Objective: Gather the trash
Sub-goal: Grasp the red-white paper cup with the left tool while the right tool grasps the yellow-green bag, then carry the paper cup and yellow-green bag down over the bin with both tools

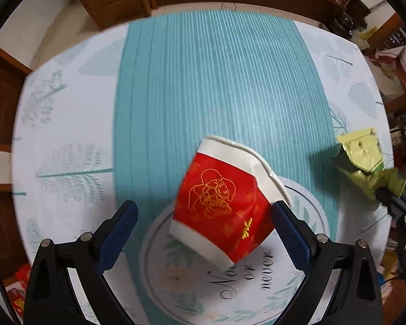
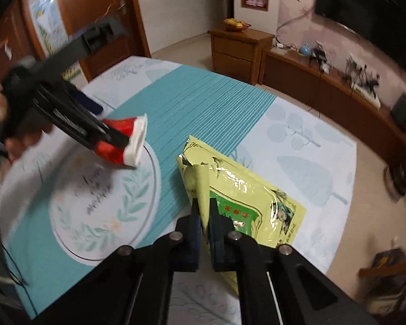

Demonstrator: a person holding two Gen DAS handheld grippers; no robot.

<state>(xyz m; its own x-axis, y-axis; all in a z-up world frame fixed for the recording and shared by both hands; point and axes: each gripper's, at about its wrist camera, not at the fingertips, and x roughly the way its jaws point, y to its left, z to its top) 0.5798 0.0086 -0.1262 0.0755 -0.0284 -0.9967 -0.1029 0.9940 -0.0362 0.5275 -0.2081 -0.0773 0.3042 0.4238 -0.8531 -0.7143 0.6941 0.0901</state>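
Surface cloth reads "never" inside a leaf wreath. Left gripper, jaws spread wide around a crushed red paper cup, rim tilted away up-right. Right gripper jaws pinch a yellow-green wrapper, long axis pointing away; print unreadable.

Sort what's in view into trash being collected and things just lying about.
Trash: crushed red paper cup between the left gripper's fingers; torn yellow-green packet pinched by the right gripper.
Lying about: fruit bowl, wooden cabinet, patterned tablecloth.
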